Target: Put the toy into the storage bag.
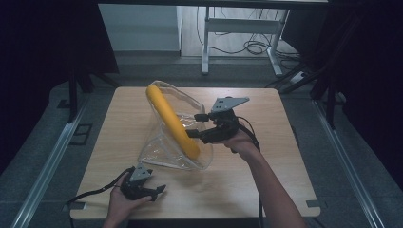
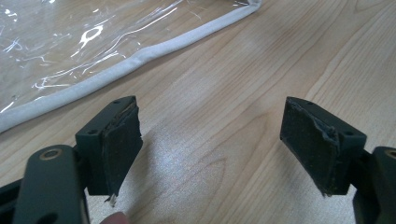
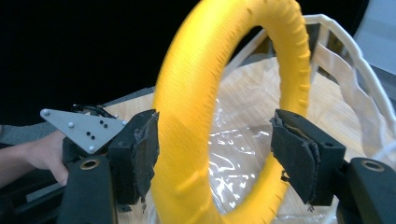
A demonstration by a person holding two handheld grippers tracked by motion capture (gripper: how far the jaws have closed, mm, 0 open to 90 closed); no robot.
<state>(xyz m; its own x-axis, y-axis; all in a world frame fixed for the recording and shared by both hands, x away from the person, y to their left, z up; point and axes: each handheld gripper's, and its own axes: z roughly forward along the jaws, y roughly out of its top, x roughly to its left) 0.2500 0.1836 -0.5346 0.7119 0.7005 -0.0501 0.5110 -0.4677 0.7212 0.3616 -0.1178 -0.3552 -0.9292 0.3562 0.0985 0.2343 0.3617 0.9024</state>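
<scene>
Wooden table (image 1: 247, 185) – yellow ring (image 1: 172, 121) upright inside clear bag (image 1: 164, 154); my right gripper (image 1: 196, 127) gapes beside ring, left gripper (image 1: 154, 192) wide, near bag.

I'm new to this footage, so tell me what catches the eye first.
A bright yellow ring stands on edge inside a clear bag at the middle of the table. The right gripper reaches into the bag's mouth with its jaws open, one either side of the ring's rim. The left gripper rests open on the table's near edge, beside the bag's white seam.
</scene>
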